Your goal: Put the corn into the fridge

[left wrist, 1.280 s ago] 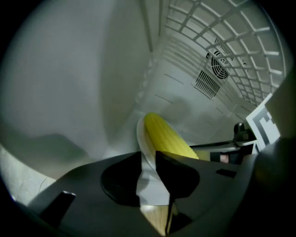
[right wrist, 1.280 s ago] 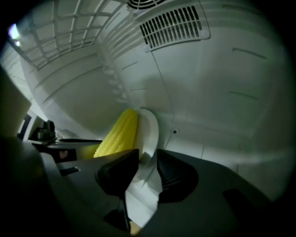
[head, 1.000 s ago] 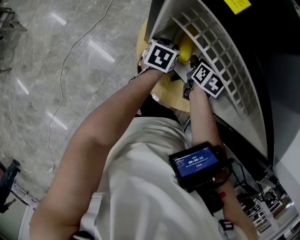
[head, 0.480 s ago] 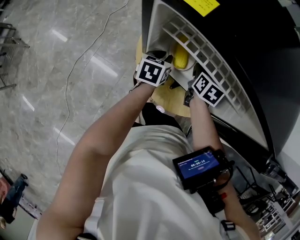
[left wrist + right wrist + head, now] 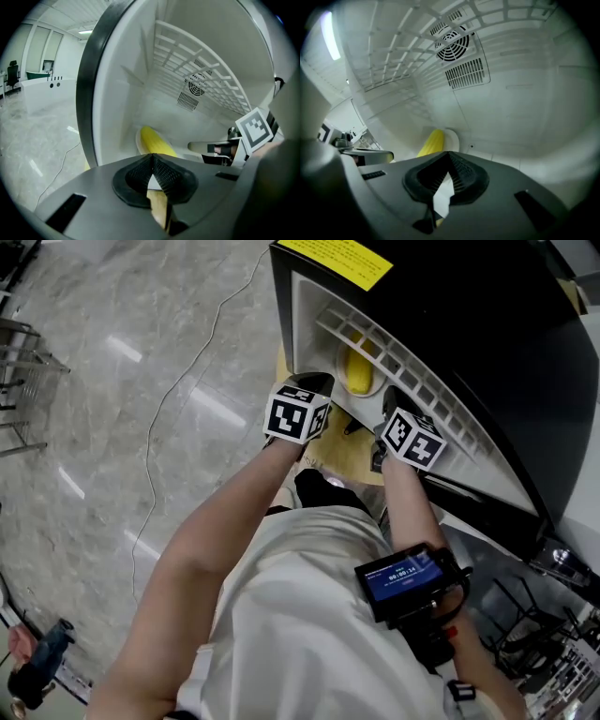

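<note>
Yellow corn cob (image 5: pixel 357 372) noted on round white plate (image 5: pixel 452 138) inside white-lined fridge (image 5: pixel 309 324), apart from both grippers. Left gripper (image 5: pixel 151 161): jaws pressed together, empty. Right gripper (image 5: pixel 449 161): jaws just closed, nothing between them. Placement judged complete. Next: draw both grippers out, then shut the fridge.

corn (image 5: pixel 357 371) is bright yellow, fridge (image 5: pixel 469 324) white inside and black outside with a yellow label (image 5: pixel 337 259), floor (image 5: pixel 141 381) grey marbled
</note>
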Demonstrator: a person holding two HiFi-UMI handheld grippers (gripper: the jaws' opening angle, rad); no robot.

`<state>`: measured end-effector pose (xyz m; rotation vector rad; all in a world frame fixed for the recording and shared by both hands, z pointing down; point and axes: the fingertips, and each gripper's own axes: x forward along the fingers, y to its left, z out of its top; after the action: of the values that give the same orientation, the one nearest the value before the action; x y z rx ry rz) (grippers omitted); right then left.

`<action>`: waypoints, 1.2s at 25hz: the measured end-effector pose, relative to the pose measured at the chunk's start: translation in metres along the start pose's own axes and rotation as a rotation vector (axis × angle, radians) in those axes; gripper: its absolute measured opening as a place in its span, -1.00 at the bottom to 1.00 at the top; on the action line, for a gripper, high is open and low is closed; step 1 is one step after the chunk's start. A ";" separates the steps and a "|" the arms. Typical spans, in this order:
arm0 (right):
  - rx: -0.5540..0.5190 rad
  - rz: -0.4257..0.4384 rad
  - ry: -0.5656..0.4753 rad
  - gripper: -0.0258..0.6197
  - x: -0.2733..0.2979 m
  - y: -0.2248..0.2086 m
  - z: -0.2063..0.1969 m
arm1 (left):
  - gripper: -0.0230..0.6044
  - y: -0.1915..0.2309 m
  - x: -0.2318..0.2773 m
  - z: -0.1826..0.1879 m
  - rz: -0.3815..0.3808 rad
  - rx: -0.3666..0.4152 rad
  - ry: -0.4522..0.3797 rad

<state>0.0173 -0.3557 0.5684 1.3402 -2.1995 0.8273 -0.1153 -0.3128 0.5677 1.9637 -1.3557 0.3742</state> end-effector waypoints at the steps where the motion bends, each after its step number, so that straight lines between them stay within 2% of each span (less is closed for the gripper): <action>1: 0.000 0.008 -0.006 -0.90 -0.002 0.002 0.000 | -0.90 0.000 -0.003 0.001 -0.007 0.005 -0.003; 8: 0.008 0.075 -0.022 -0.90 -0.019 0.018 -0.002 | -0.90 0.001 -0.021 -0.004 -0.030 0.015 -0.022; 14: -0.032 0.168 -0.013 -0.90 -0.037 0.045 -0.011 | -0.90 0.006 -0.047 -0.009 -0.054 0.023 -0.063; 18: -0.052 0.200 -0.008 -0.90 -0.043 0.058 -0.019 | -0.90 0.007 -0.060 -0.009 -0.061 0.032 -0.084; 23: -0.020 0.236 -0.010 -0.90 -0.055 0.072 -0.022 | -0.90 -0.002 -0.074 -0.006 -0.097 0.042 -0.112; 30: -0.041 0.322 -0.071 -0.90 -0.074 0.094 -0.006 | -0.90 -0.026 -0.096 -0.004 -0.158 0.051 -0.161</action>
<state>-0.0339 -0.2709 0.5015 1.0236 -2.5151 0.8514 -0.1303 -0.2387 0.5034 2.1656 -1.2889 0.1815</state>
